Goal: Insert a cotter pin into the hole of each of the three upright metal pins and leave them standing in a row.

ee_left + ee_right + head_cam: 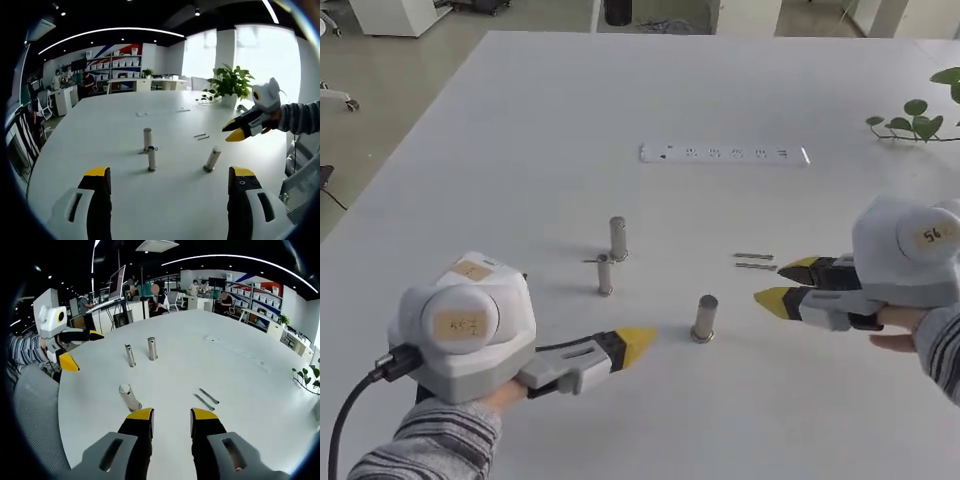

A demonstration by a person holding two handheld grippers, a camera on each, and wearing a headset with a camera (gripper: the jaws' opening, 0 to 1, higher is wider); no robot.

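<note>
The left gripper (pixel 169 174), white-bodied with yellow-tipped black jaws, is being held low over the white tabletop (pixel 520 130), its jaws spread wide with nothing between them. The right gripper (pixel 786 281) is being held at the opposite side, its jaws parted by a narrow gap and likewise empty. Between the two grippers, three short grey metal pins are being seen standing upright on the table: the far pin (pixel 618 238), the middle pin (pixel 605 274) just beside it, and the near pin (pixel 705 317) set apart toward the right gripper. A thin piece (pixel 590 260) is being seen jutting sideways from near the top of the middle pin. Two slim loose metal cotter pins (pixel 753 256) are lying side by side just ahead of the right gripper's tips. A white power strip (pixel 725 153) is lying farther back, and a green leafy plant (pixel 918 120) is showing at the table's far right.
</note>
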